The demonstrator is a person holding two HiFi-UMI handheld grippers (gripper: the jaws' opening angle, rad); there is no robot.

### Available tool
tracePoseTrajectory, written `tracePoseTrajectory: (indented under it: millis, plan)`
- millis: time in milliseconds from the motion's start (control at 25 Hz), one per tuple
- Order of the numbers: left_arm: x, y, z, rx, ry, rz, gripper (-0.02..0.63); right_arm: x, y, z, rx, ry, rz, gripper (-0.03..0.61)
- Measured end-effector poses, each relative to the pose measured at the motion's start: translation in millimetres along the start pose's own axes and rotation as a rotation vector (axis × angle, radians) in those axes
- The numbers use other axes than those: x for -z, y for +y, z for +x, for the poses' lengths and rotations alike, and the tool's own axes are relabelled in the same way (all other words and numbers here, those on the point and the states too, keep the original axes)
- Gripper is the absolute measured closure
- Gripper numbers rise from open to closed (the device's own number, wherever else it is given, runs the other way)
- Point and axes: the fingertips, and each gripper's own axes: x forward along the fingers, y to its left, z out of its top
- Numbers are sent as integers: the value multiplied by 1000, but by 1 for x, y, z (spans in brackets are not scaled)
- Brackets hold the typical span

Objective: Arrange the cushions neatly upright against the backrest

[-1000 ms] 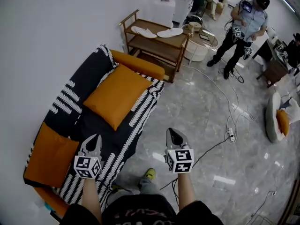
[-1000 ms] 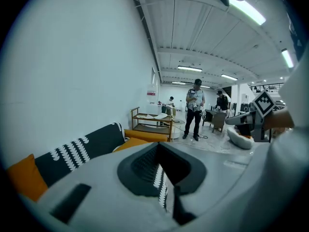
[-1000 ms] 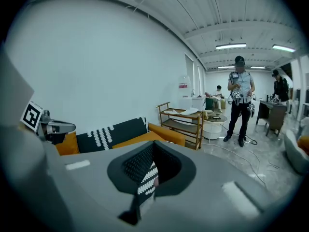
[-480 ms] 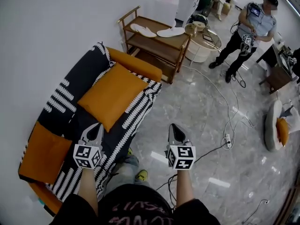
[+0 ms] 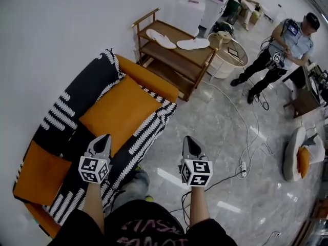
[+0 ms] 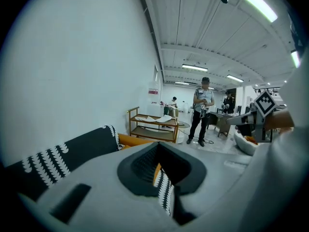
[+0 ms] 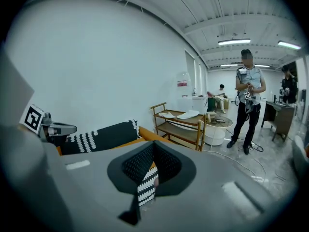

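Observation:
In the head view a sofa point(image 5: 148, 83) with orange arms stands against the wall at the left, draped in a black throw with white patterns point(image 5: 72, 106). One large orange cushion point(image 5: 115, 114) lies flat on the seat. A second orange cushion point(image 5: 41, 170) lies at the sofa's near end. My left gripper point(image 5: 104, 137) is shut and empty, hovering over the seat's front edge just short of the large cushion. My right gripper point(image 5: 189, 140) is shut and empty over the floor, right of the sofa. In both gripper views the jaws are together with nothing between them.
A wooden shelf point(image 5: 177, 47) with white items stands beyond the sofa, with a round white table point(image 5: 228, 55) beside it. A person point(image 5: 279, 47) stands at the back right. Cables point(image 5: 246, 137) and a power strip point(image 5: 244, 165) lie on the marble floor. A white chair point(image 5: 289, 155) is at right.
I have stepped closer to the sofa, so it sits lower and nearer in view. The left gripper has come over the seat edge. Both grippers stayed shut.

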Motion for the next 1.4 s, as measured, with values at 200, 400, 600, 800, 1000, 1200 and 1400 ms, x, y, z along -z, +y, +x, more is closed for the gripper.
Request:
tracePoseTrajectory:
  millis: [200, 400, 600, 800, 1000, 1200, 1400]
  plan:
    - [-14, 39, 47, -17, 5, -27, 614, -28, -1, 67, -32, 18, -37, 571]
    - [-29, 72, 73, -44, 2, -42, 614, -54, 9, 124, -70, 26, -63, 571]
    - [-30, 97, 70, -104, 0, -77, 614, -63, 30, 161, -139, 50, -101, 571]
    - [-21, 125, 61, -190, 0, -133, 614, -67, 57, 200, -232, 77, -140, 571]
    - [-6, 150, 61, -290, 14, -198, 614, -70, 73, 250, -326, 120, -187, 571]
    - [15, 164, 70, -408, 45, -265, 614, -65, 76, 303, -424, 180, -232, 571]
    - [32, 180, 88, -508, 66, -328, 614, -59, 77, 361, -501, 231, -283, 571]
